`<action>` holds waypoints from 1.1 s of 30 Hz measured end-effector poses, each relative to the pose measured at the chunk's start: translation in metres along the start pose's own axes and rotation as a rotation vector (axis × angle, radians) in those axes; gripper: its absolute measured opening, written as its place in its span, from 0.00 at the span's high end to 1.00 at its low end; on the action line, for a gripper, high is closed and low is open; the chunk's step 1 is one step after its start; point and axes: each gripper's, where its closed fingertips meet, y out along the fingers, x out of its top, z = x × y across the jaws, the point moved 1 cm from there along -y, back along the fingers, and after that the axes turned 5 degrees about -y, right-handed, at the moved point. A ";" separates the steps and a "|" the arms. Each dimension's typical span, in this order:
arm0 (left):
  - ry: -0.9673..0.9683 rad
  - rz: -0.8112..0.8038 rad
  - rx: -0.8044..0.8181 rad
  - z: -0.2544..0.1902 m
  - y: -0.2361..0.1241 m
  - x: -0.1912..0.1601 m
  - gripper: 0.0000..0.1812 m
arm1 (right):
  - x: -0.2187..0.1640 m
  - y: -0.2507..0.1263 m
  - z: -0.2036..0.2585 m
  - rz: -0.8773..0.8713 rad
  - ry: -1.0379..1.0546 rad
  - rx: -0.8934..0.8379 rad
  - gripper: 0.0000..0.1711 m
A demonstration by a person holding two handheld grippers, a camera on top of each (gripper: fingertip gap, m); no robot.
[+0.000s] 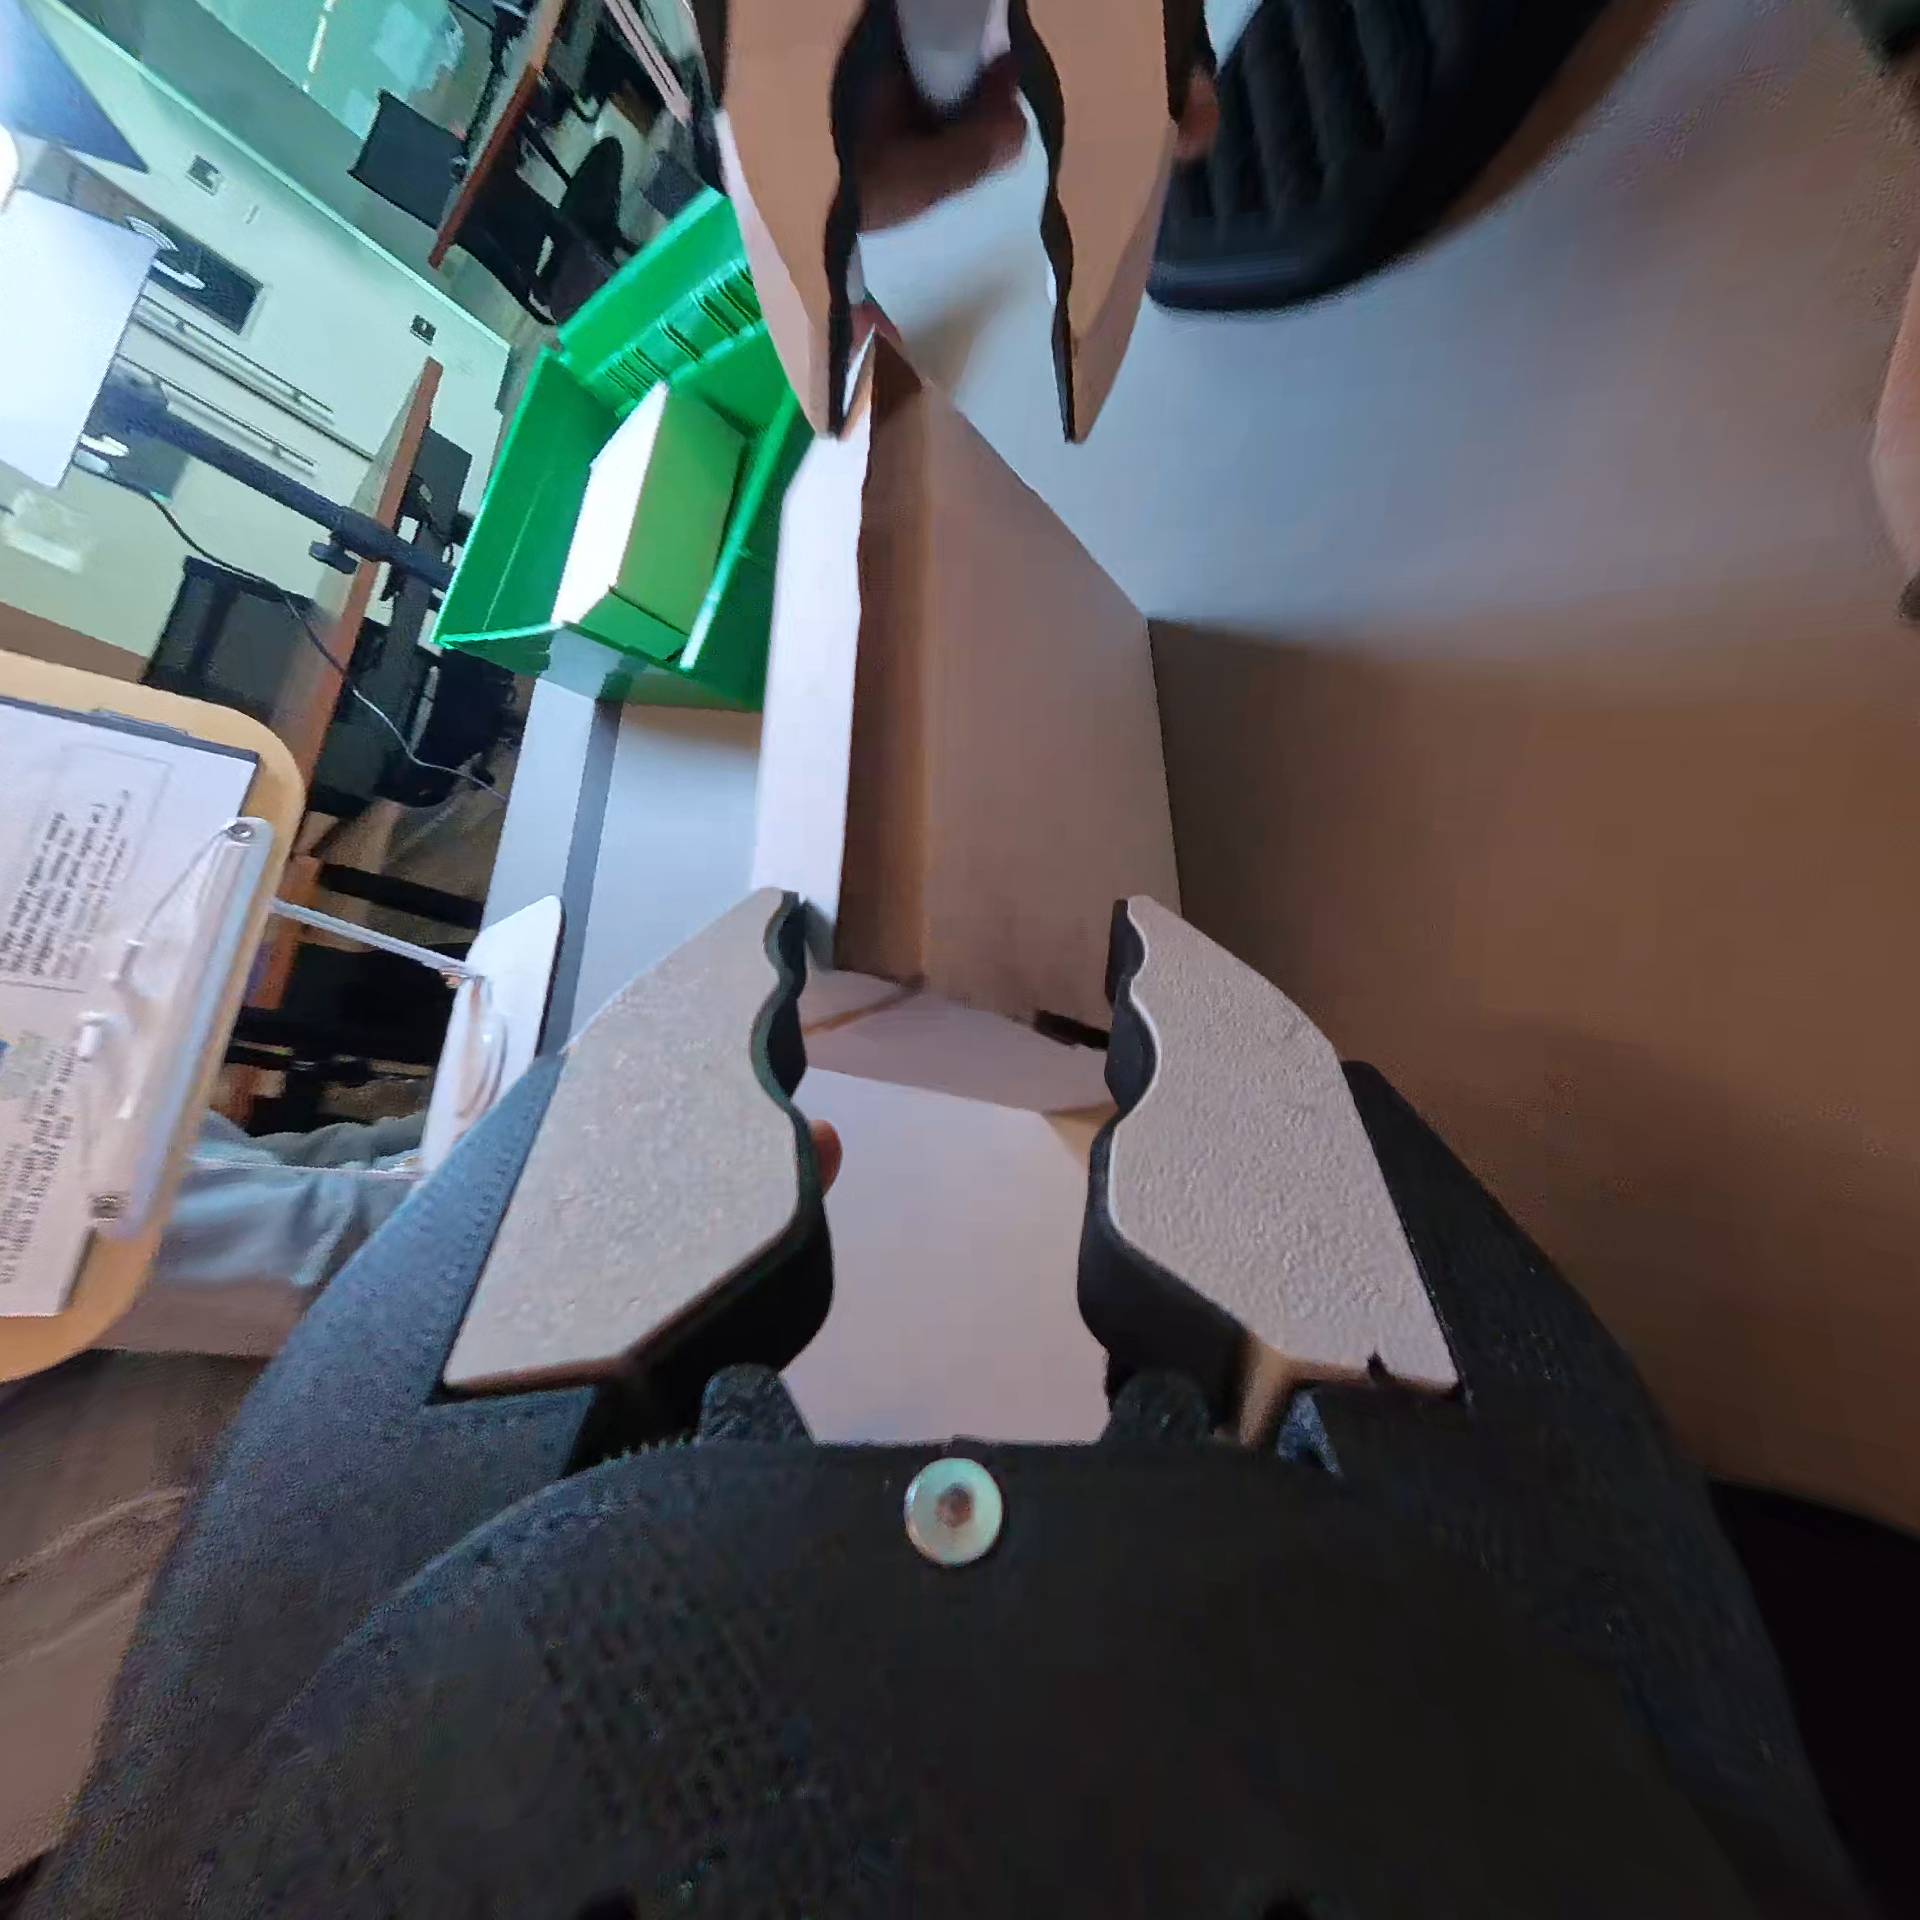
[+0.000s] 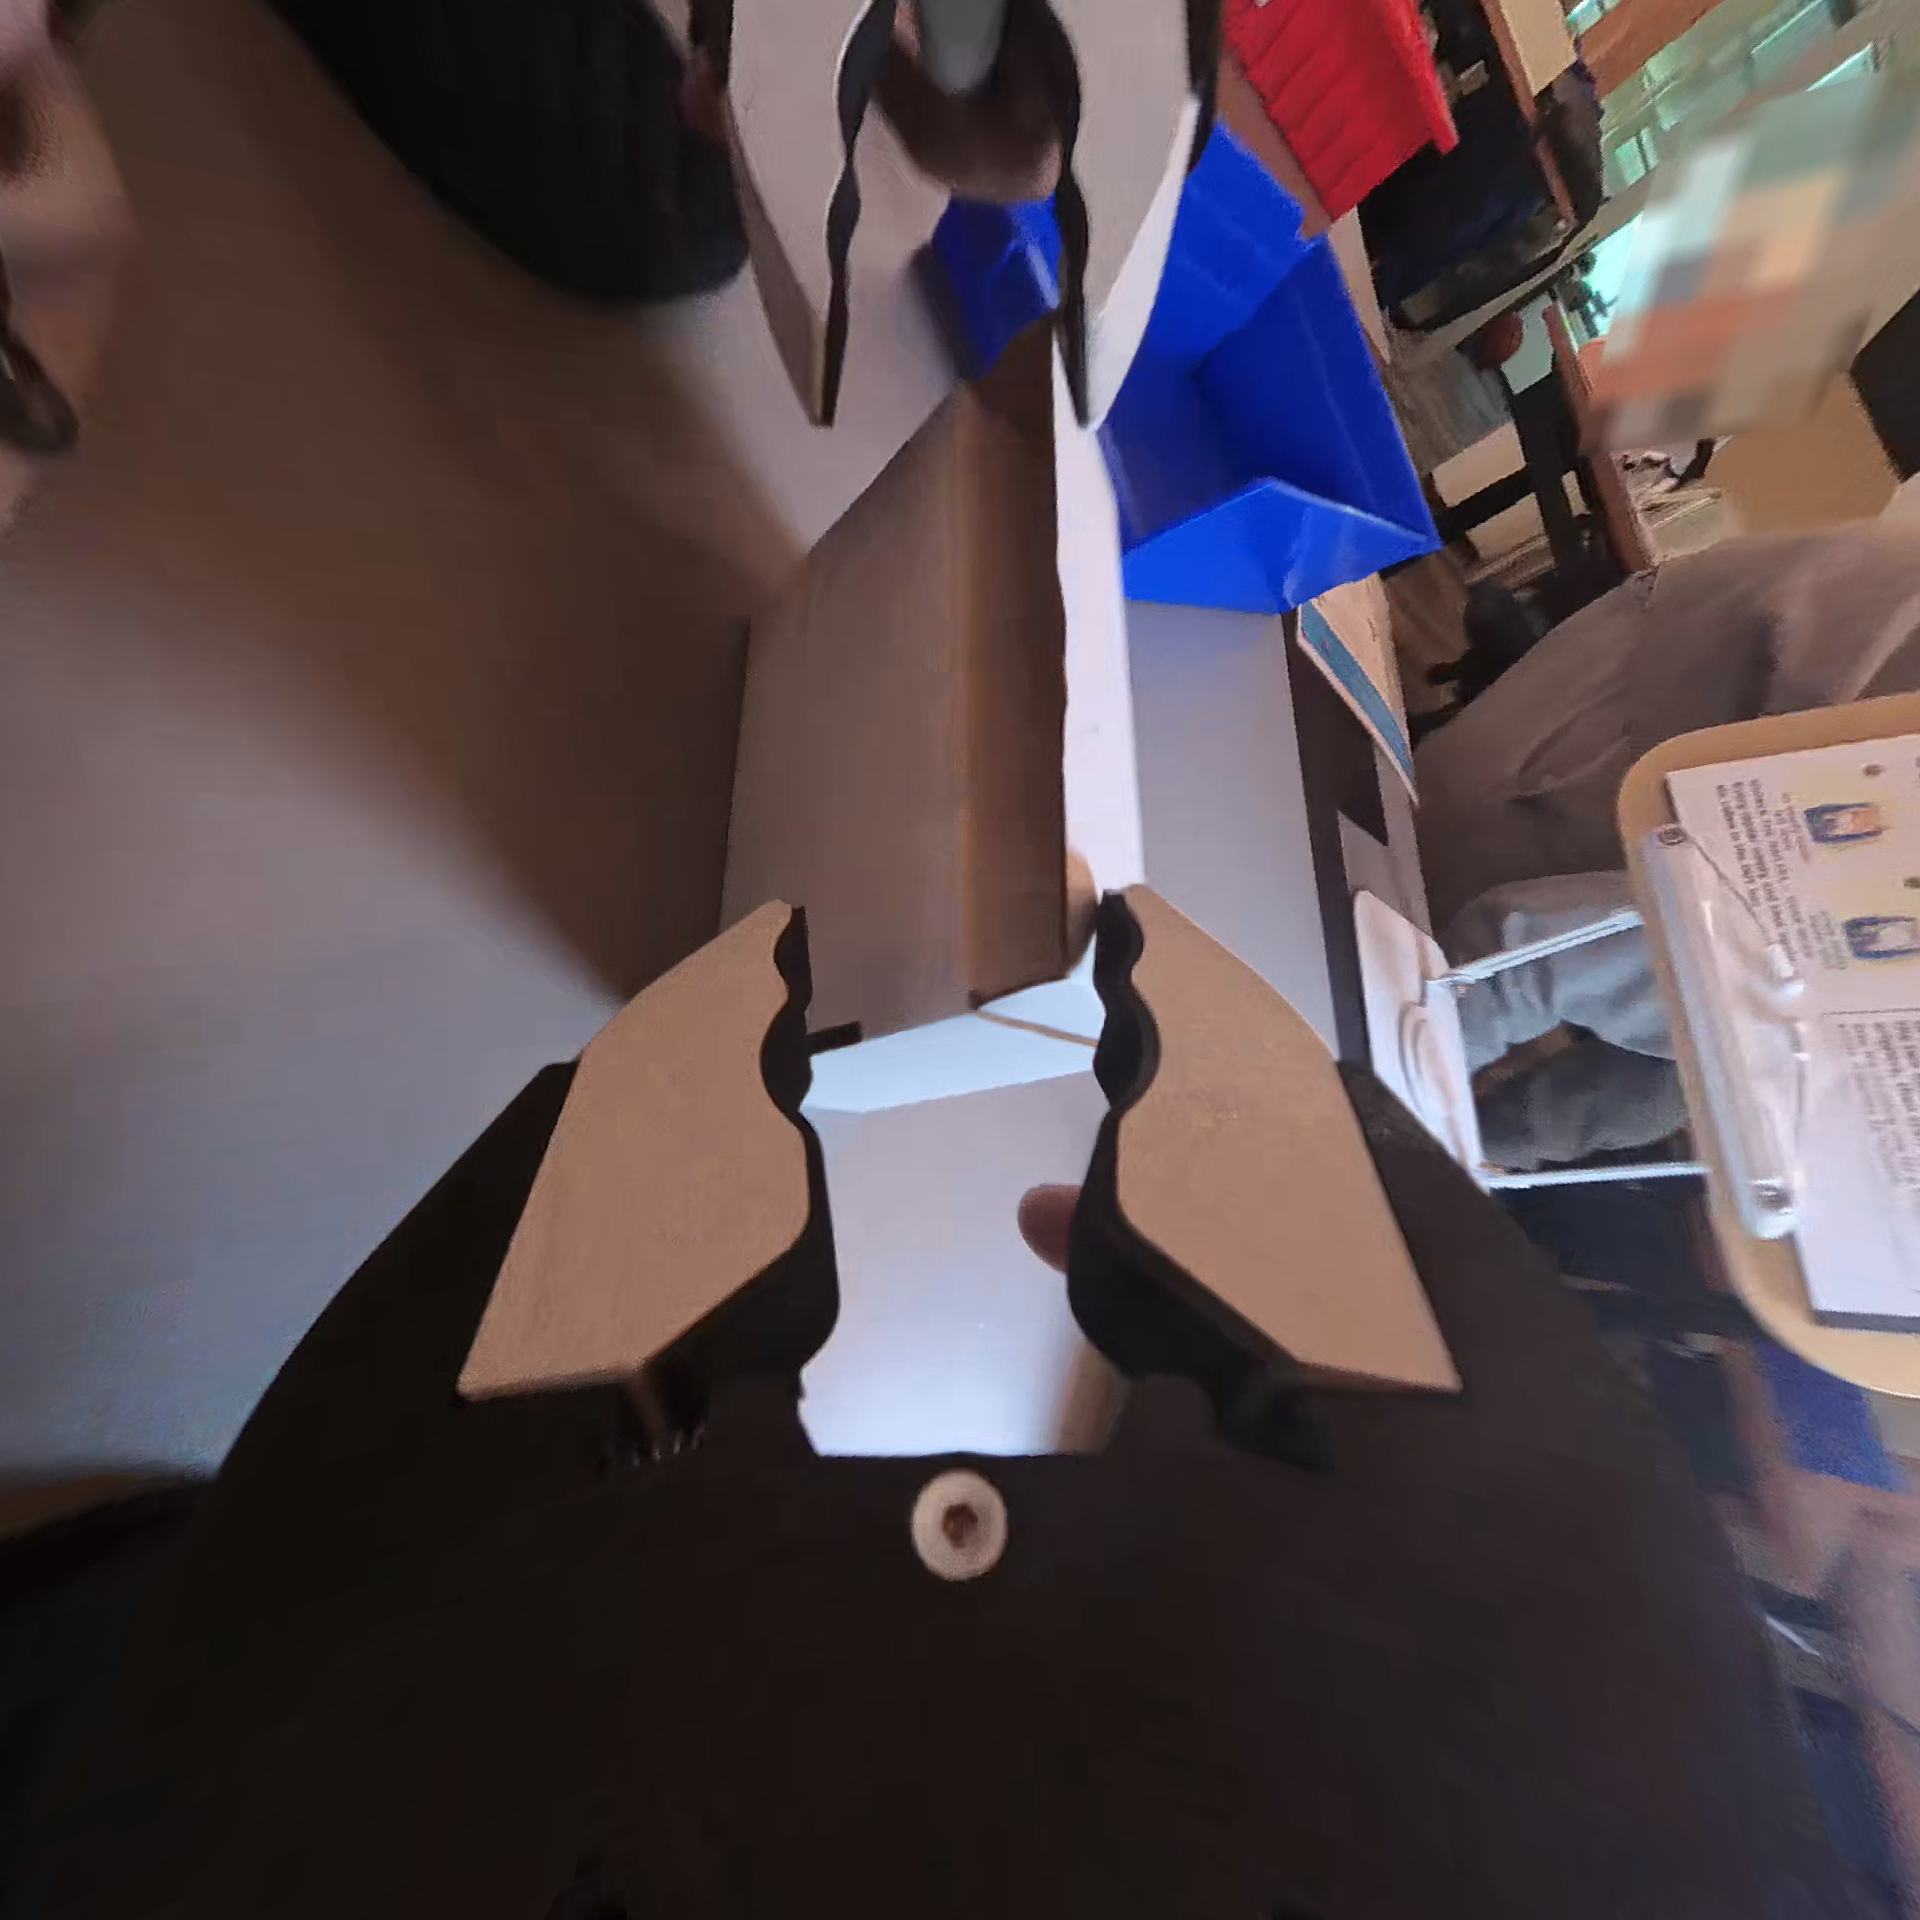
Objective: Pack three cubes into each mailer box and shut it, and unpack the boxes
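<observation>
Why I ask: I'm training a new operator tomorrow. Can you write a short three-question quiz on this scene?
1. True or false: the green bin holds a white box.
2. In the right wrist view, which colour is the bin just beyond the mailer box? A yellow, B blue, C black.
3. Fill in: the left tool and the right tool, facing each other from opposite ends of the mailer box, both have their jaws ___.

Key
1. True.
2. B, the blue bin.
3. Open.
</observation>
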 end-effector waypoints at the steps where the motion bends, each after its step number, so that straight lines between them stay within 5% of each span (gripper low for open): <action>1: 0.057 0.028 0.018 -0.006 0.003 -0.006 0.69 | -0.005 0.003 0.009 0.035 -0.043 0.001 0.69; 8: 0.097 0.002 0.119 -0.003 0.007 -0.008 0.74 | -0.007 0.006 0.012 0.036 -0.044 -0.052 0.68; 15: -0.514 -0.237 0.052 0.027 -0.005 -0.002 0.57 | 0.007 -0.008 -0.007 -0.034 0.265 0.003 0.66; 18: -0.655 -0.158 -0.033 0.022 0.015 -0.027 0.47 | 0.013 -0.011 -0.020 -0.012 0.322 0.003 0.66; 20: -0.662 -0.081 -0.093 0.012 0.031 -0.037 0.47 | 0.017 -0.009 -0.023 0.034 0.307 0.016 0.64; 22: -0.587 -0.038 -0.109 0.004 0.042 -0.036 0.60 | 0.020 -0.003 -0.023 0.091 0.274 0.046 0.62; 30: -0.218 0.009 0.083 0.007 0.059 -0.006 0.62 | 0.014 0.009 -0.006 0.369 0.077 0.125 0.53; 33: -0.113 -0.004 0.156 0.012 0.060 0.008 0.62 | 0.000 0.013 -0.002 0.524 -0.041 0.076 0.57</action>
